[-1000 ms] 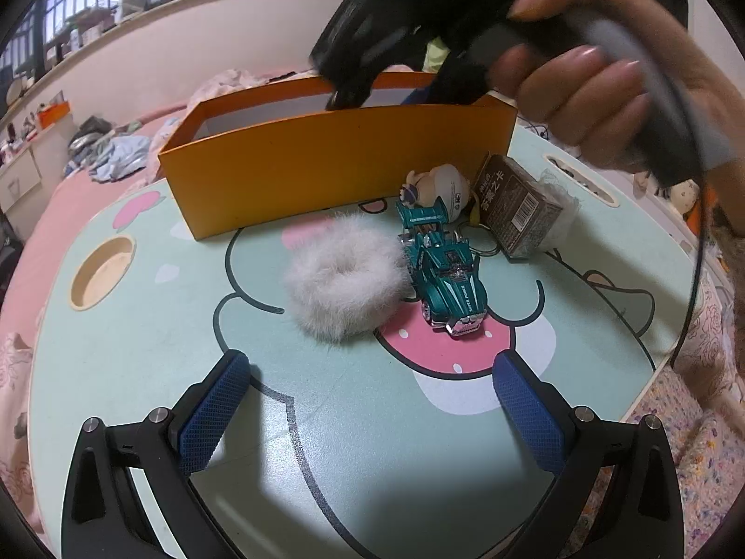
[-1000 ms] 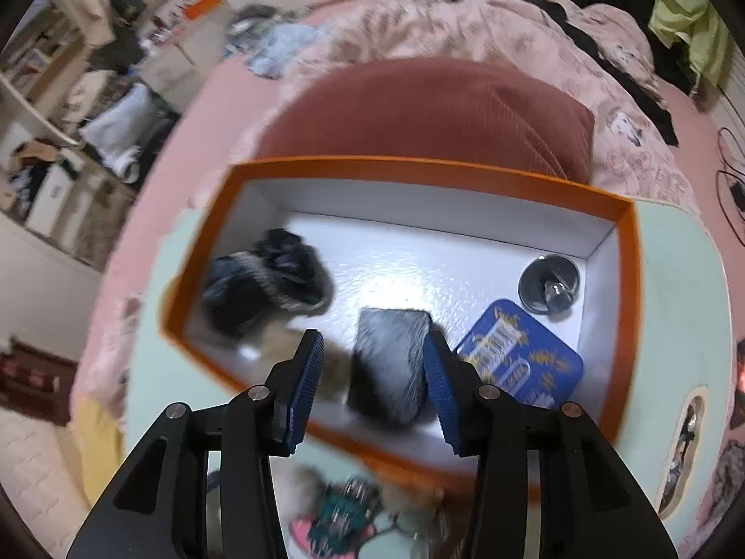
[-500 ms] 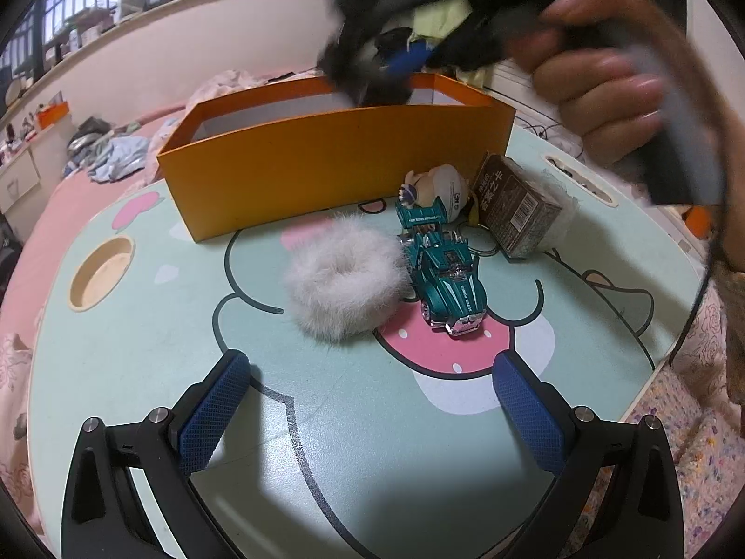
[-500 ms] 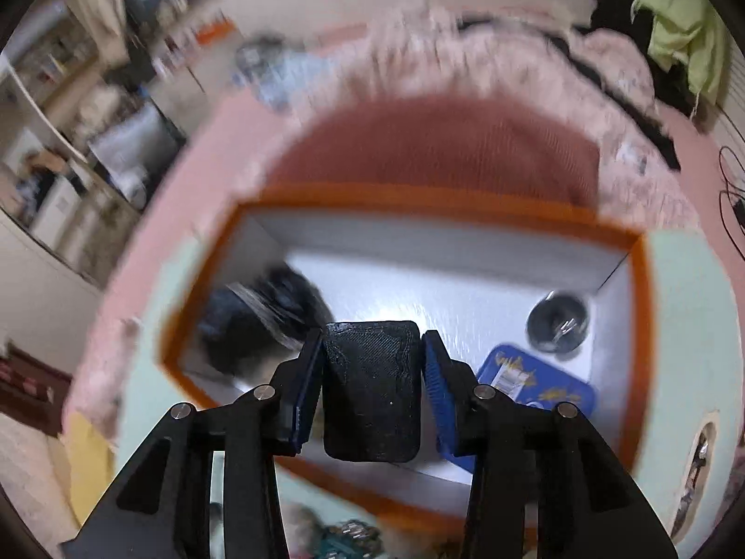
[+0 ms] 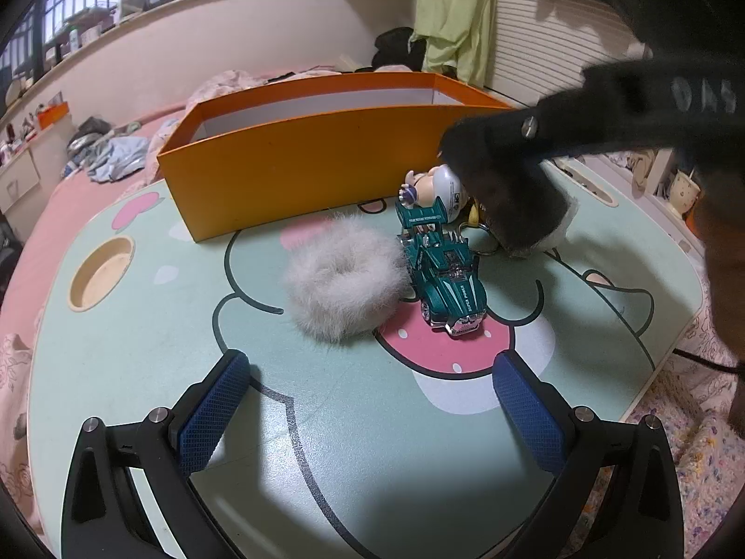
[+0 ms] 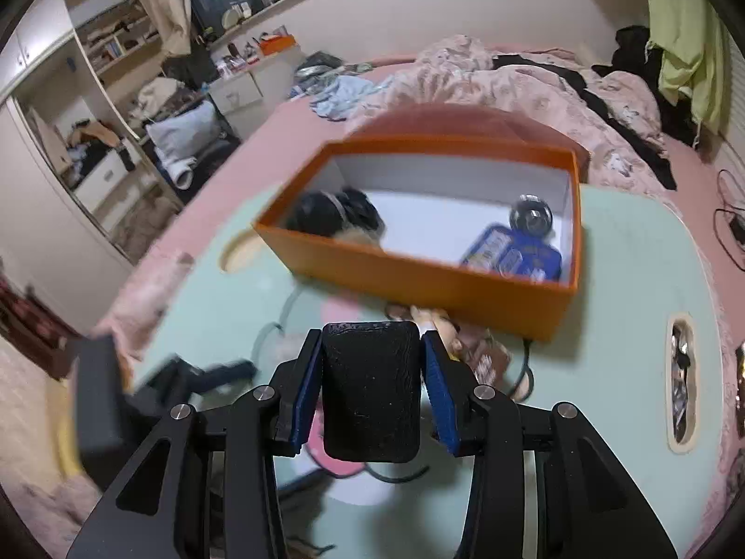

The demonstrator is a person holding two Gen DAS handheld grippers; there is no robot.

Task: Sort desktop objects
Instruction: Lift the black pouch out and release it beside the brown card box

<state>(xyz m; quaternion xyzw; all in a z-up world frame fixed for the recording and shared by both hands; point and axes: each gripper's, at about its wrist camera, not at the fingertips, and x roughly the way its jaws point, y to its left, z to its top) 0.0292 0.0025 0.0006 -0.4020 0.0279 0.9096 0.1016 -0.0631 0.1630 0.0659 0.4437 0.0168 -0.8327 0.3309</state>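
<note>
An orange box stands at the back of the mint table. A white fluffy scrunchie, a green toy car and a small figurine lie in front of it. My left gripper is open and empty, low over the table before them. My right gripper is shut on a black block-like piece; in the left wrist view it hovers blurred over the figurine. The box holds a black furry item, a blue tin and a round metal object.
A round cup hole is in the table's left side, and an oval slot on its right. A brown packet and a key ring lie by the figurine. A bed with pink bedding lies behind the table.
My right gripper closed on the black piece, then pulled back from above the box and came down toward the items in front of it. My left gripper stayed still.
</note>
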